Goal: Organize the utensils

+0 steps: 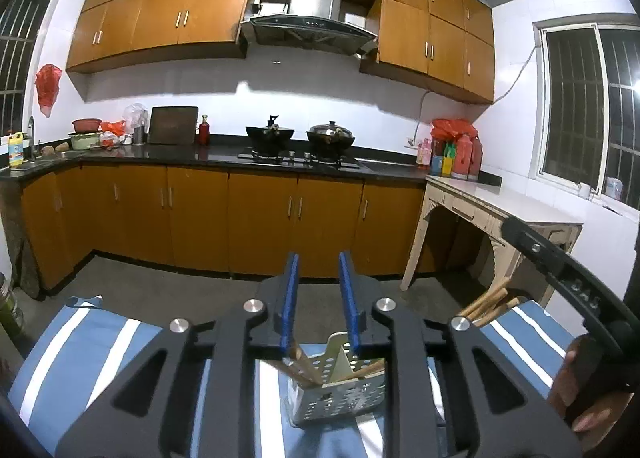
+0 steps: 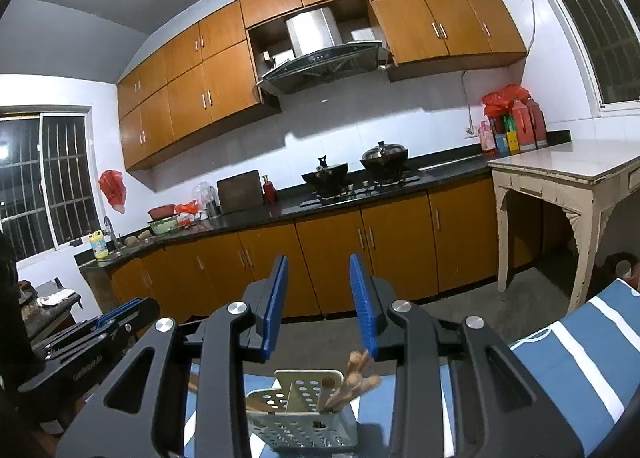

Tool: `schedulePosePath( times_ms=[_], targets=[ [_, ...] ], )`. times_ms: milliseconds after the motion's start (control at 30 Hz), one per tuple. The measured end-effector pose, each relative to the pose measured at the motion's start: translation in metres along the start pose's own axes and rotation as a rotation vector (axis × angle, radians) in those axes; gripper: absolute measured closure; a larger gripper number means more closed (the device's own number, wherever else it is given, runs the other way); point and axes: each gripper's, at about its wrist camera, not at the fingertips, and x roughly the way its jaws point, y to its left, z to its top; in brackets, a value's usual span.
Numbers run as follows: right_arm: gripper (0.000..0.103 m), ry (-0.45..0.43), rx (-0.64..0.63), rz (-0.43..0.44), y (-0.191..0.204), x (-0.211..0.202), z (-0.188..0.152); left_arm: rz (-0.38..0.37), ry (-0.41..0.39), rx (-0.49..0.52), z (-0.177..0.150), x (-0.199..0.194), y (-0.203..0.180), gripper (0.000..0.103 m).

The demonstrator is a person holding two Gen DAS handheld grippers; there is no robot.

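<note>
A perforated metal utensil holder [image 1: 338, 394] stands on a blue and white striped cloth [image 1: 84, 354], right below both grippers. Wooden chopsticks [image 1: 304, 366] lean inside it. More wooden utensils [image 1: 486, 304] show at the right by the other gripper's black body. My left gripper [image 1: 319, 258] is open and empty above the holder. In the right wrist view the holder [image 2: 308, 414] holds wooden utensils [image 2: 352, 382] in its right compartment. My right gripper [image 2: 319, 260] is open and empty above it. The left gripper [image 2: 116, 314] shows at the left.
A kitchen lies ahead: a black counter [image 1: 224, 156] with two woks on a stove [image 1: 300, 138], orange cabinets, a sink at the left. A pale table [image 1: 504, 202] with bottles [image 1: 460, 156] stands at the right. The striped cloth [image 2: 576, 354] extends right.
</note>
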Motion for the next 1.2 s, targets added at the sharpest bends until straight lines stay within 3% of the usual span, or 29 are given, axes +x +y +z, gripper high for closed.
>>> schedulePosePath(
  times_ms=[200, 600, 867, 967, 1200],
  targets=[
    [0.064, -0.016, -0.007, -0.011, 0.002, -0.03, 0.004, 0.023, -0.026, 0.004, 0.002, -0.026, 0.004, 0.077],
    [0.059, 0.015, -0.025, -0.02, 0.01, -0.1, -0.013, 0.075, -0.084, 0.02, -0.021, -0.123, 0.021, 0.071],
    [0.059, 0.037, -0.03, -0.018, 0.012, -0.118, -0.023, 0.117, -0.092, -0.017, -0.037, -0.172, 0.047, 0.07],
    [0.058, 0.046, -0.03, -0.019, 0.01, -0.126, -0.028, 0.122, -0.088, -0.014, -0.046, -0.184, 0.049, 0.064],
    [0.034, 0.091, -0.064, -0.014, 0.014, -0.147, -0.054, 0.141, -0.066, -0.016, -0.08, -0.21, 0.052, 0.048]
  ],
)
